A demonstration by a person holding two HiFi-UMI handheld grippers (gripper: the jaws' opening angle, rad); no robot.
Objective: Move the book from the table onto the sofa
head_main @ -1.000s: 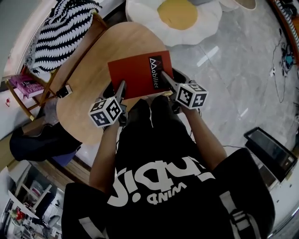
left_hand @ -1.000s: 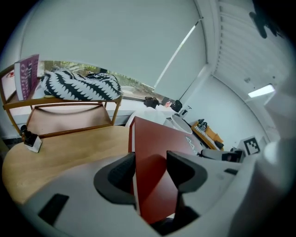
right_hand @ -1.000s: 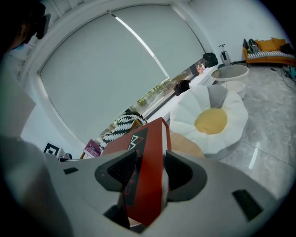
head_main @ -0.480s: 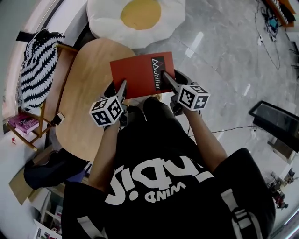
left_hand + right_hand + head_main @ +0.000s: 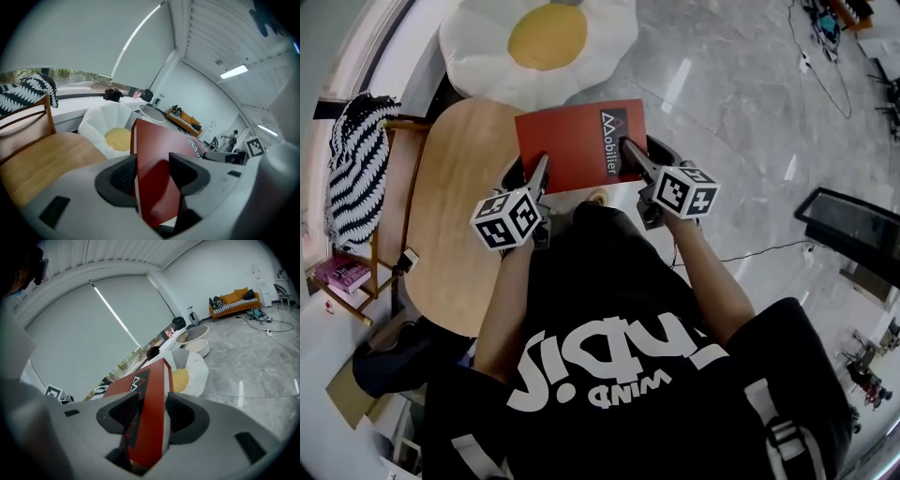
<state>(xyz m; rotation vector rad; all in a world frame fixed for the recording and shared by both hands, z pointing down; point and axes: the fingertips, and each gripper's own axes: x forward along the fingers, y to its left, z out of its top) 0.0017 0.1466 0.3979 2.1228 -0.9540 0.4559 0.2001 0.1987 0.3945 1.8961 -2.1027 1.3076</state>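
Holding red book [image 5: 577, 145] above the tabletop [image 5: 455, 216].
Head view: over the tabletop's edge, left gripper [image 5: 540, 172] and right gripper [image 5: 625, 150] at its near corners. Left gripper view: jaws clamped on book. Right gripper view: jaws clamped likewise.

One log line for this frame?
book: held over wooden table edge | left hand-held gripper: shut on book | right hand-held gripper: shut on book | placement: not done

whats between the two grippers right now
The red book, held by the left gripper and right gripper; the head view shows it.
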